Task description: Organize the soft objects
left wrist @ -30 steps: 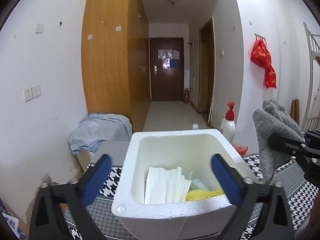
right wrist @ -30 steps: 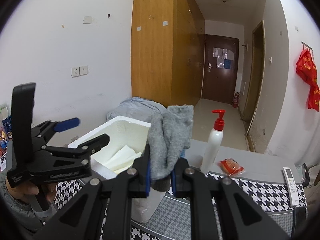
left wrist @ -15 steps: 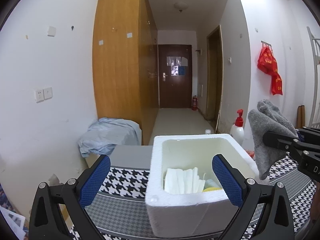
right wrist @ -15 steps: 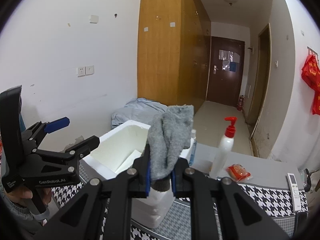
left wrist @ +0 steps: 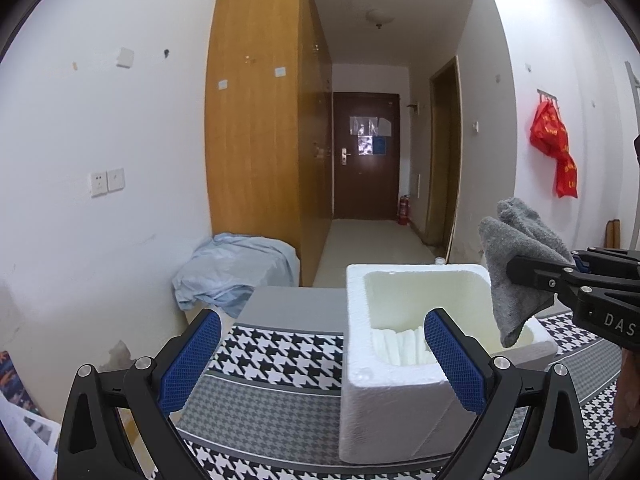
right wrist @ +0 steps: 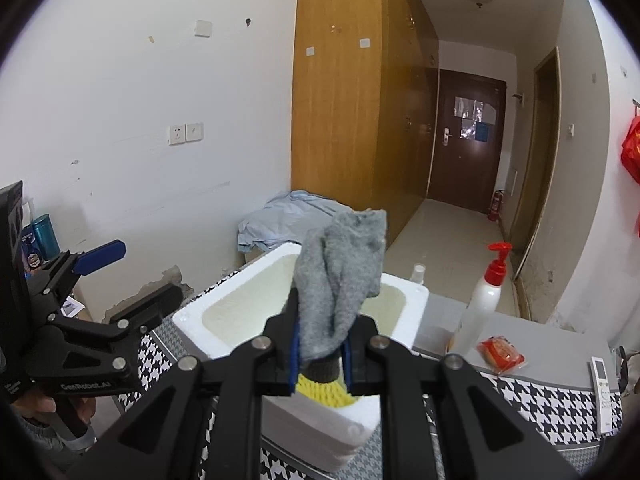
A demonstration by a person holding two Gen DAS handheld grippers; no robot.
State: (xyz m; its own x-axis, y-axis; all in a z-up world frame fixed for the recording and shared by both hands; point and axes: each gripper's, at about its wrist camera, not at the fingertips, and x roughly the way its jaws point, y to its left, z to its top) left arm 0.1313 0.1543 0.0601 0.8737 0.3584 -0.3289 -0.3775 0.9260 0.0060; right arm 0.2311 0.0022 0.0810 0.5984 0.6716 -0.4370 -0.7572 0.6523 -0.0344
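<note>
A white foam box (left wrist: 400, 380) stands on the houndstooth cloth; it also shows in the right wrist view (right wrist: 224, 312). Folded white cloth (left wrist: 400, 346) lies inside it, and a yellow knit piece (right wrist: 324, 394) shows in the right wrist view. My right gripper (right wrist: 320, 350) is shut on a grey towel (right wrist: 340, 276) and holds it over the box; the towel (left wrist: 520, 264) hangs above the box's right rim in the left wrist view. My left gripper (left wrist: 316, 360) is open and empty, to the left of the box.
A white pump bottle with a red top (right wrist: 484, 300), a red snack packet (right wrist: 500, 354) and a white remote (right wrist: 604, 396) lie right of the box. A pale blue sheet (left wrist: 236, 268) covers something by the wall. A wooden wardrobe (left wrist: 256, 120) stands behind.
My left gripper has pulled back and to the left, away from the box. My right gripper has carried the grey towel left, over the box opening.
</note>
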